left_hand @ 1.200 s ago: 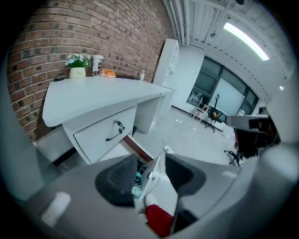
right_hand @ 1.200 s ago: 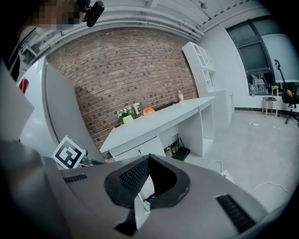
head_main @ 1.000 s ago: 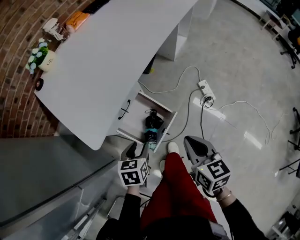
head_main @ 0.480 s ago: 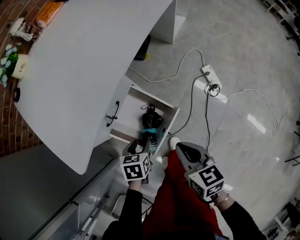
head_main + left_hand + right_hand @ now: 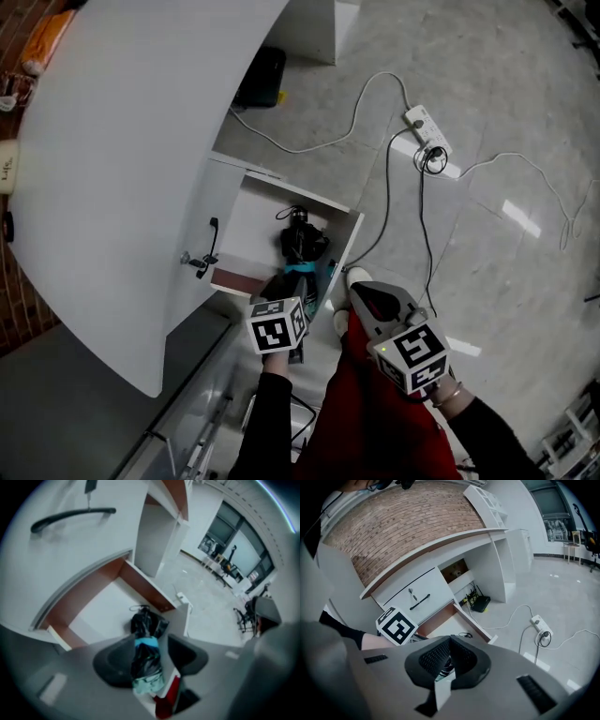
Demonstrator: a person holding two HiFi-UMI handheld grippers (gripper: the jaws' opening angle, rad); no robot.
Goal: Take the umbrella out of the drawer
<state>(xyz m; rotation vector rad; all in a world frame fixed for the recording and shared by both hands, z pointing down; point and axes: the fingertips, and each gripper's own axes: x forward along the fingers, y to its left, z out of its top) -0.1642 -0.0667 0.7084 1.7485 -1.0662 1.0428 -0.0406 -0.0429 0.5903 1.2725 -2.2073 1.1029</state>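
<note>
The umbrella (image 5: 302,246), folded, black with a teal band, lies in the open drawer (image 5: 343,246) under the white desk (image 5: 131,141). It runs far to near along the drawer's right side.

The head view alone shows both claws together at the drawer's near end. The left gripper (image 5: 289,298) is over the umbrella's near end. The right gripper (image 5: 361,292) is just right of the drawer's near right corner, beside a white shoe (image 5: 356,277) and above red trousers (image 5: 356,422). Only this view takes in the power strip (image 5: 427,127) on the floor, far to the right.

The left gripper view shows what the marker cube hides from above. Its jaws stand apart, having just been opening, and the umbrella's near half lies in the gap between them. Neither pad can be seen pressing on it. This view also shows the drawer's bare white floor left of the umbrella and, above it, the black handle (image 5: 70,517) on the closed front.

The right gripper view shows that claw's jaws closed tip to tip, with nothing held. Past them it catches the left gripper's marker cube (image 5: 397,626) at the left and the drawer just behind it. A brick wall (image 5: 408,522) rises behind the desk and a router (image 5: 479,603) sits under the desk's far end. The left gripper view shows neither of these.
</note>
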